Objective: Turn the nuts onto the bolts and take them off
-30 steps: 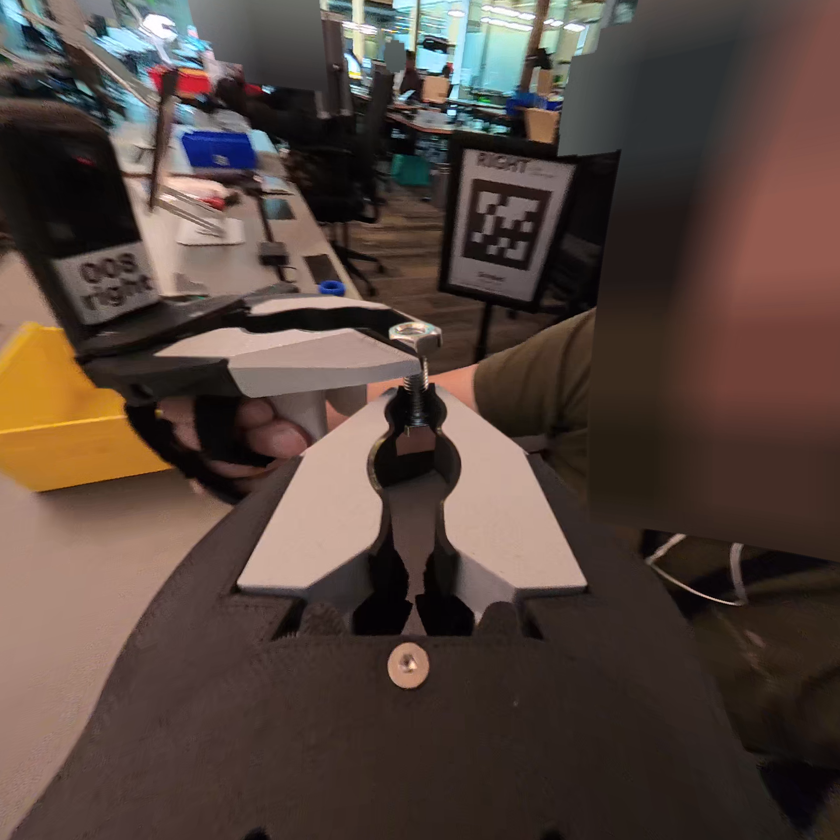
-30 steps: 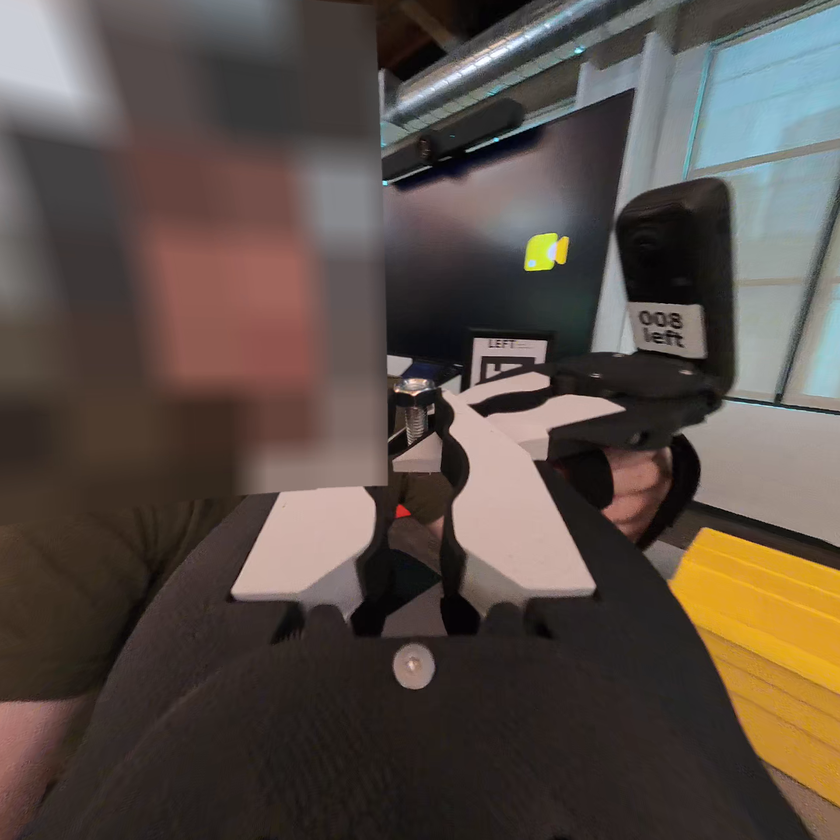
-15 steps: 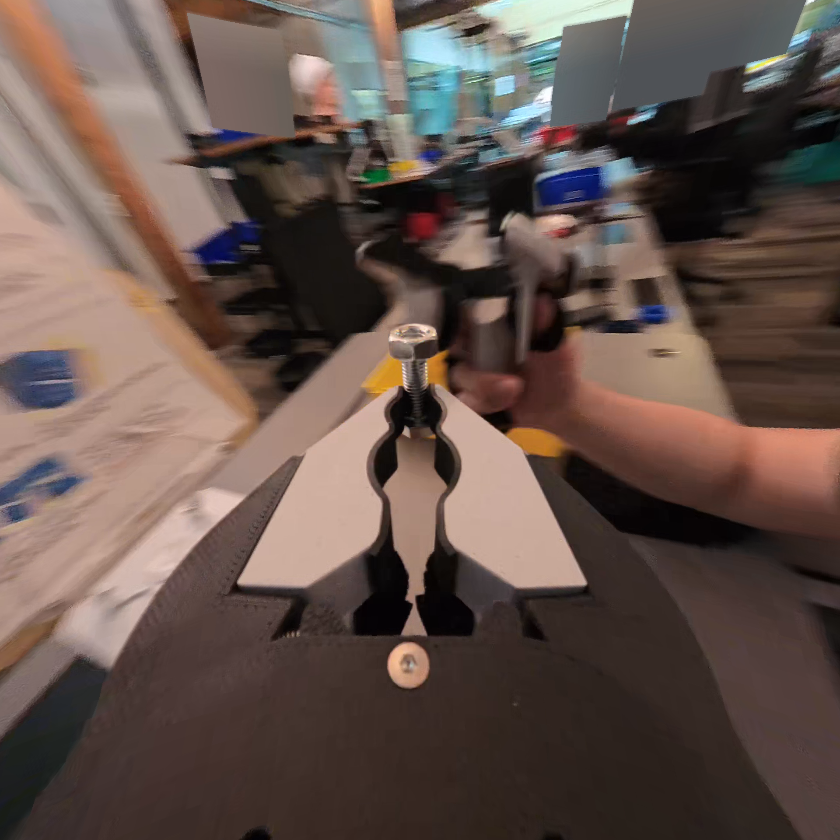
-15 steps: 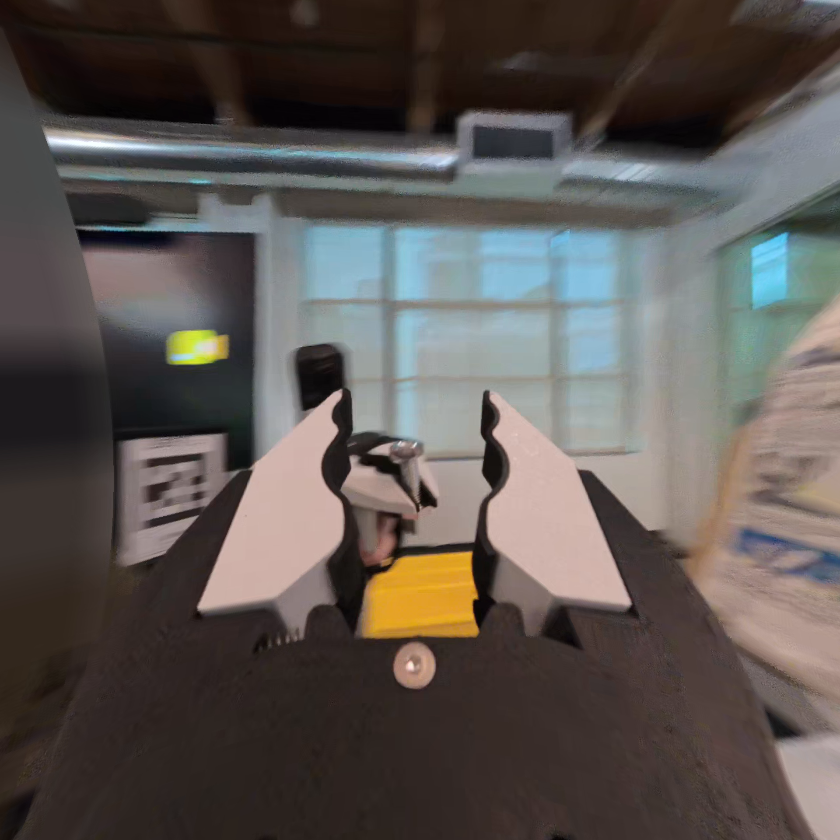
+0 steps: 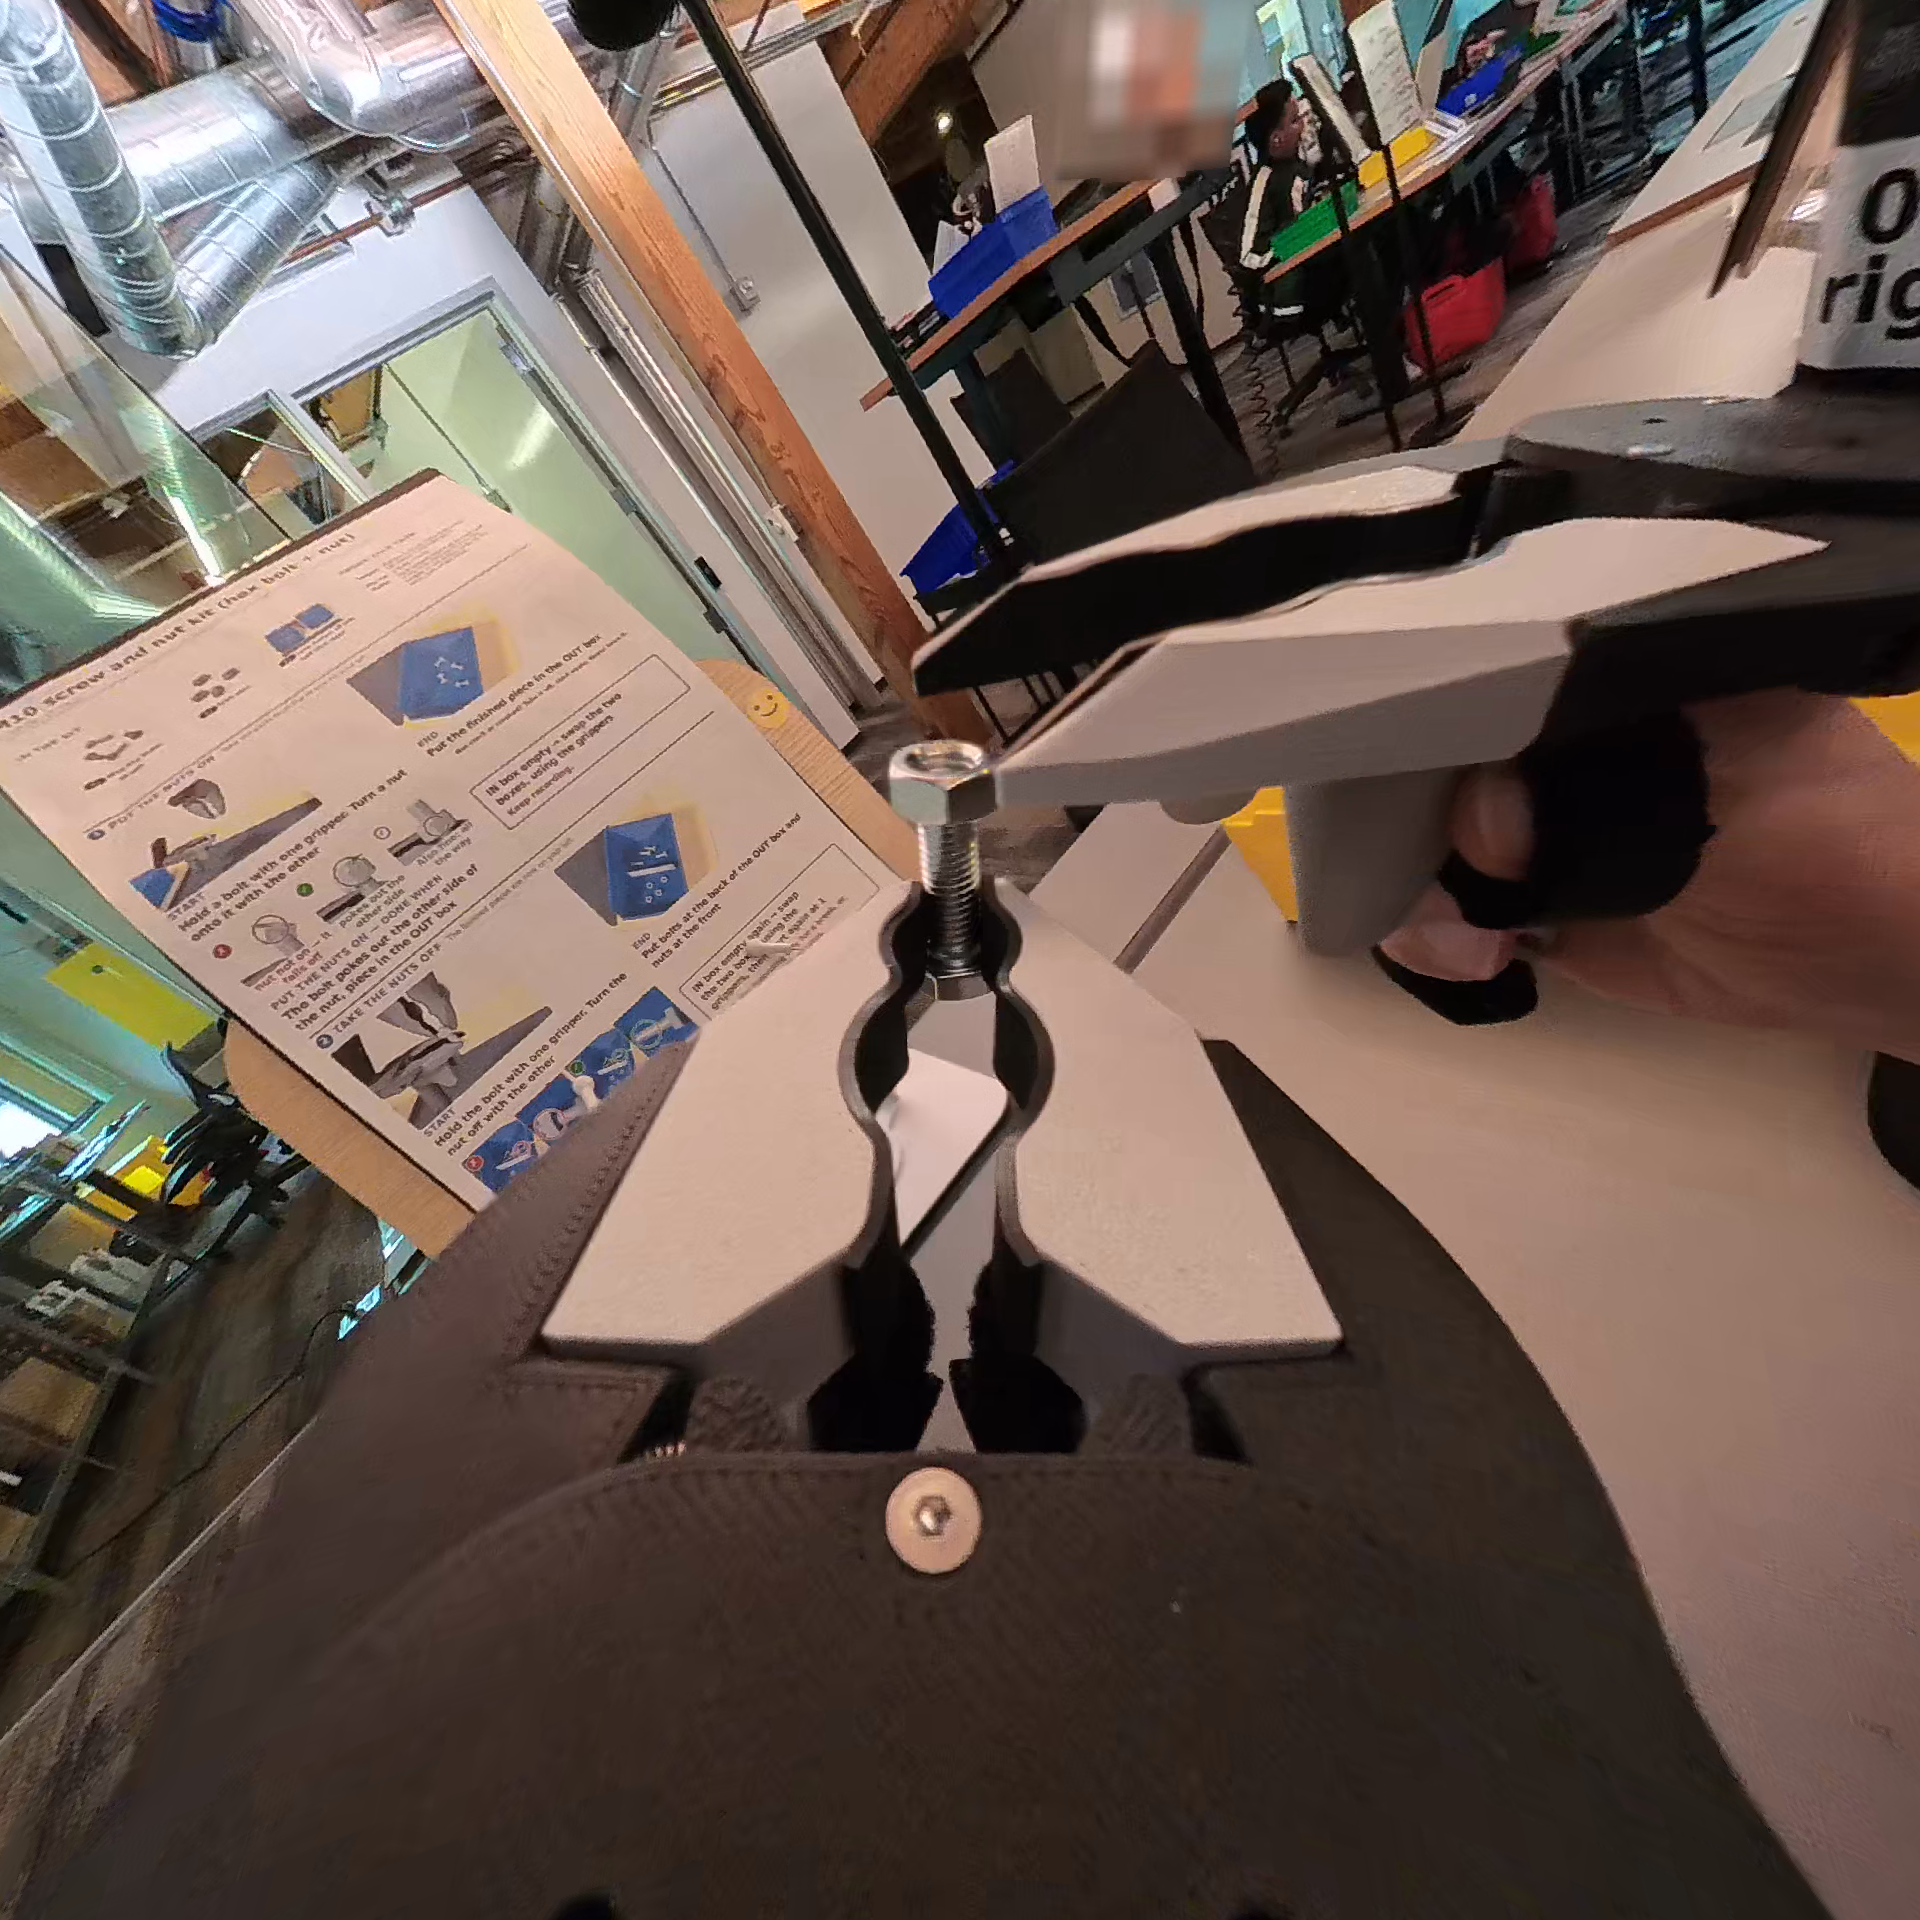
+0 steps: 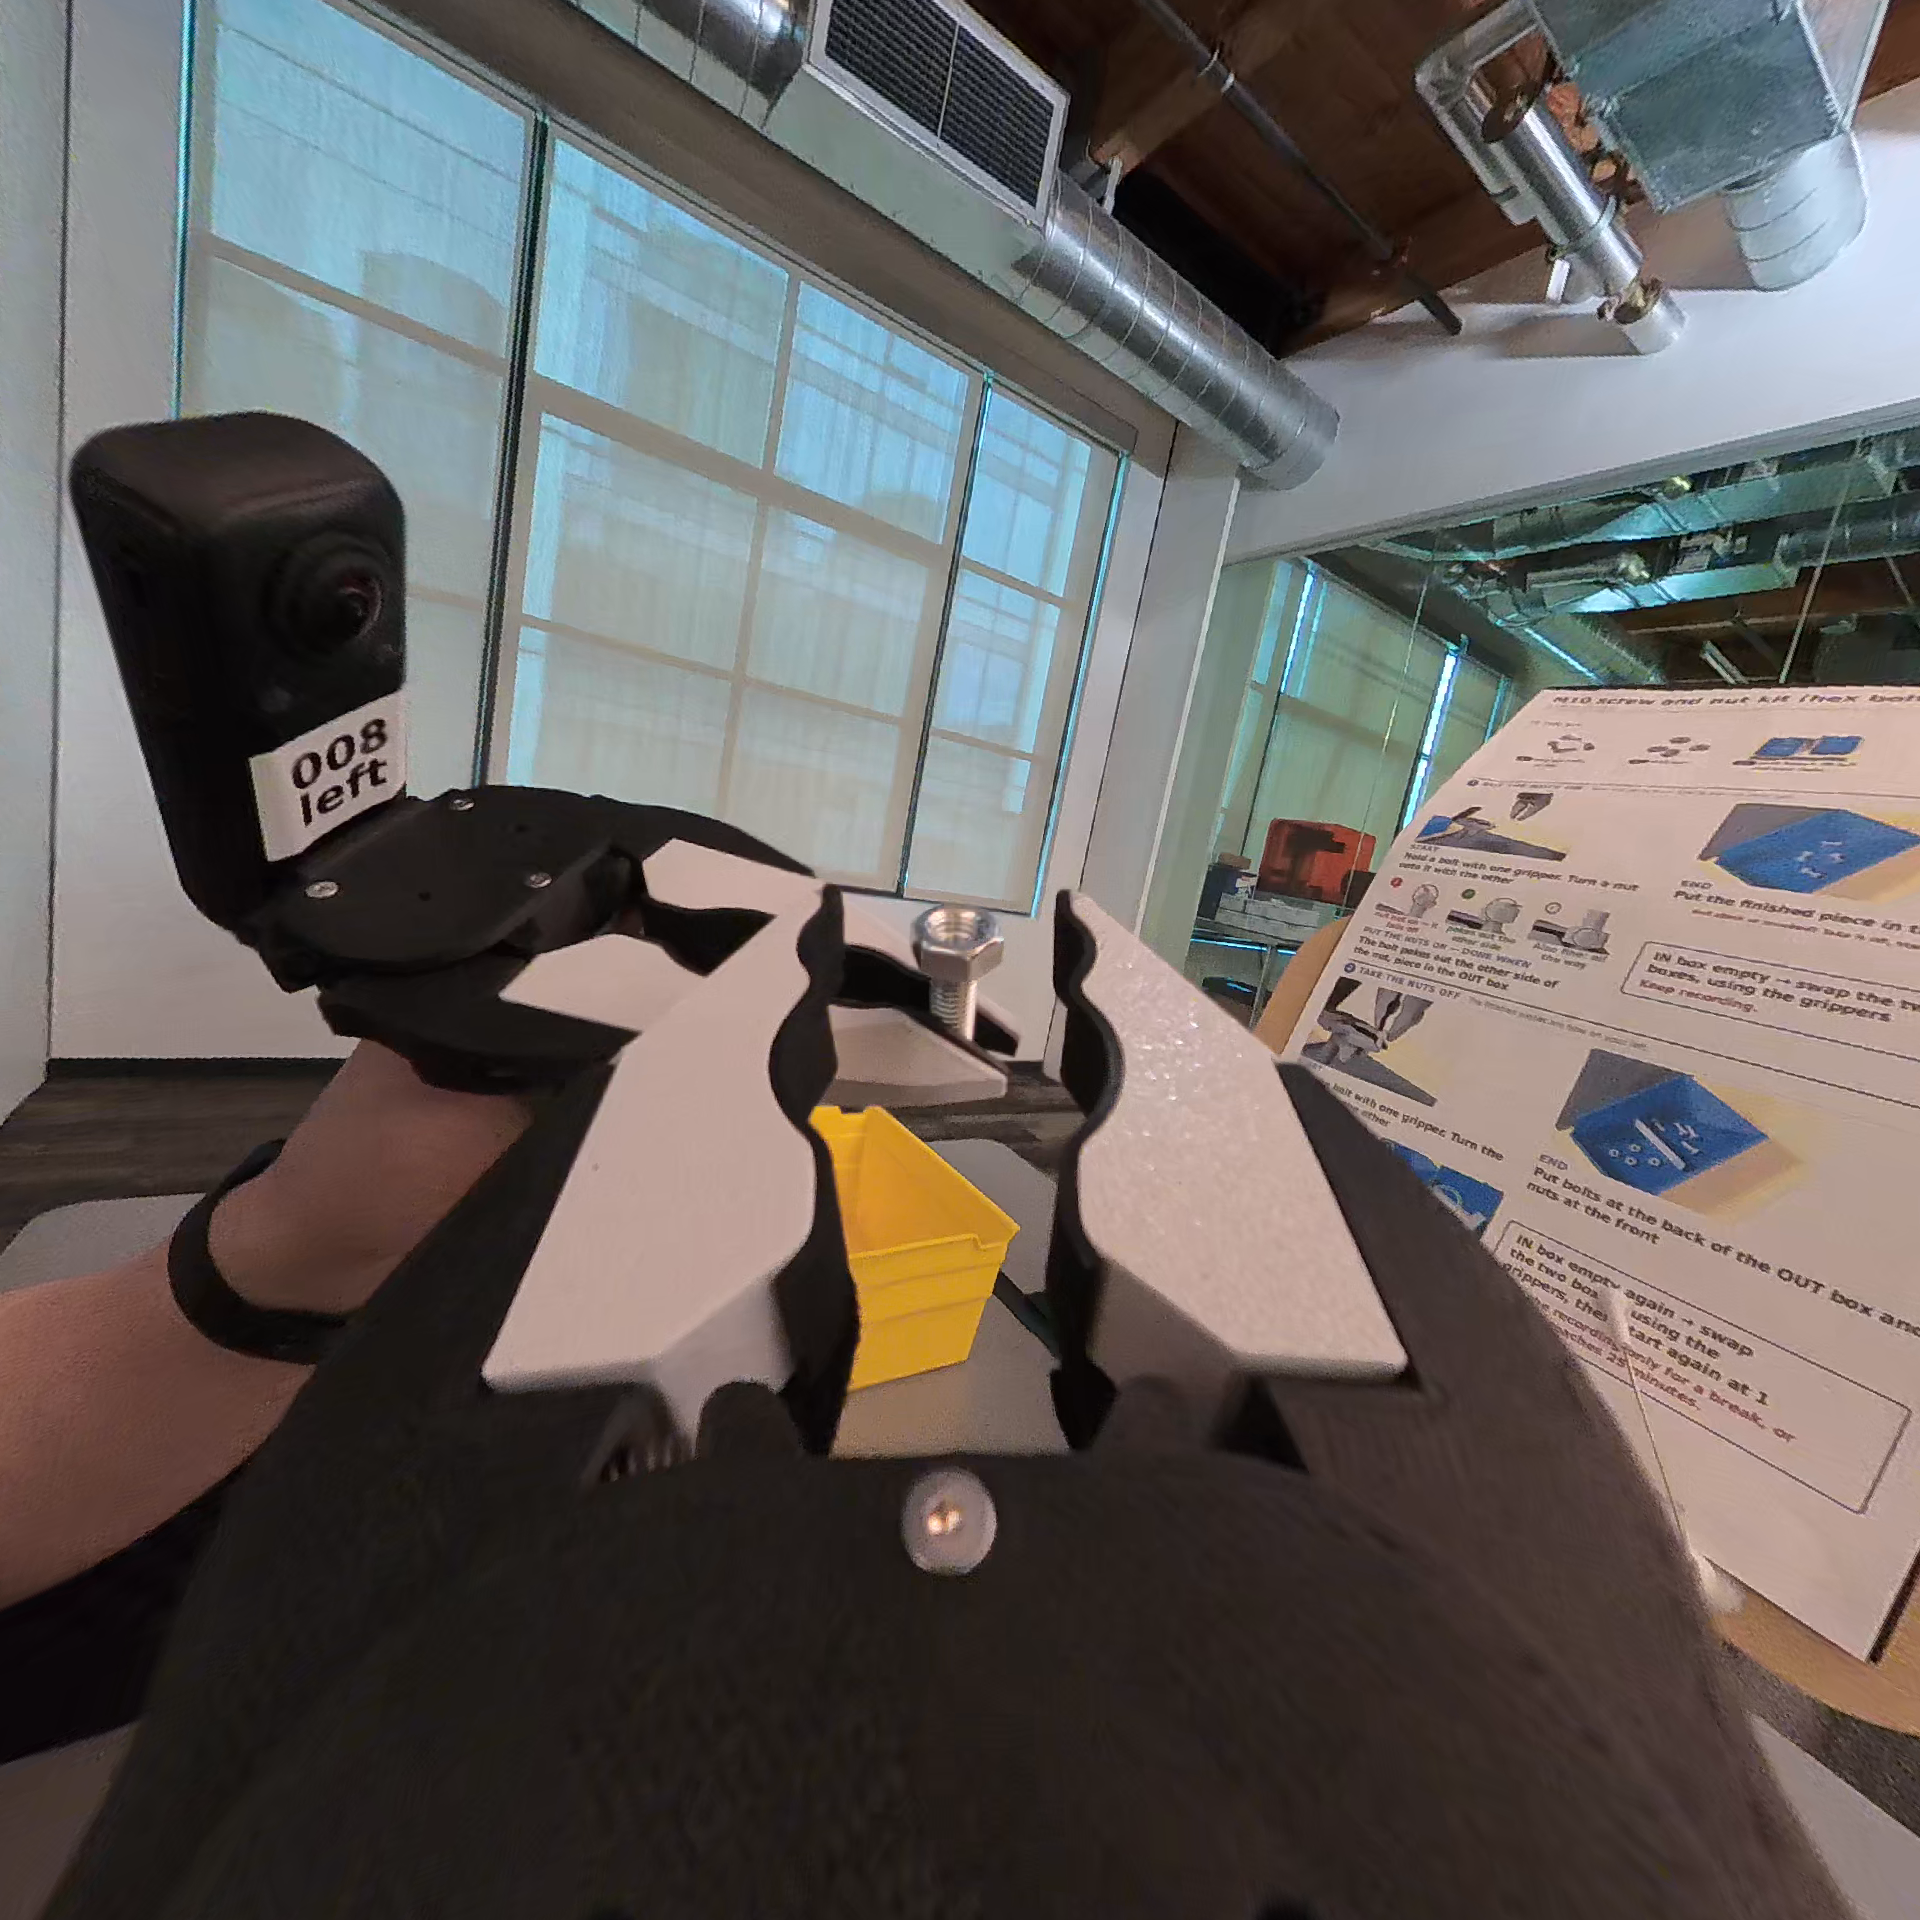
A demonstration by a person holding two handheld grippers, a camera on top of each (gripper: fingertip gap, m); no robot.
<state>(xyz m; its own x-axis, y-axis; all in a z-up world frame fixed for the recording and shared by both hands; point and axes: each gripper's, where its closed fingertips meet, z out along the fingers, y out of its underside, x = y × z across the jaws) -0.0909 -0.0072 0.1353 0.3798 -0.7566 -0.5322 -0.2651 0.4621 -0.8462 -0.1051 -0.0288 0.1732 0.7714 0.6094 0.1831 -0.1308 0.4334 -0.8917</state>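
Jaws, left gripper (image 5: 951, 935): clamped together on the lower end of the bolt, at the centre of the left wrist view; the two grey fingers meet around the threads.
Jaws, right gripper (image 6: 940, 935): apart, with a wide gap between the grey fingers in the right wrist view; nothing is held between them.
Bolt (image 5: 948, 883): stands upright out of the left gripper's tips, threads bare between the tips and the top.
Nut (image 5: 935, 777): a shiny hex piece sits at the bolt's top end; whether it is the nut or the bolt's head I cannot tell.
Right gripper in the left wrist view: comes in from the right of the frame, its lower fingertip just beside that hex piece, possibly touching its edge.
Bolt in the right wrist view: seen through the gap of the open jaws, upper centre of the frame, beyond the fingertips and not between them.
Yellow bin (image 6: 914, 1236): on the worktop (image 5: 1558, 1195), seen low in the gap of the right jaws, below the bolt.
Instruction sheet (image 5: 416, 831): printed page on a wooden board, tilted, at the left of the left wrist view and the right of the other.
Hands: one (image 5: 1704, 894) grips the right gripper's handle, one (image 6: 343, 1174) holds the left.
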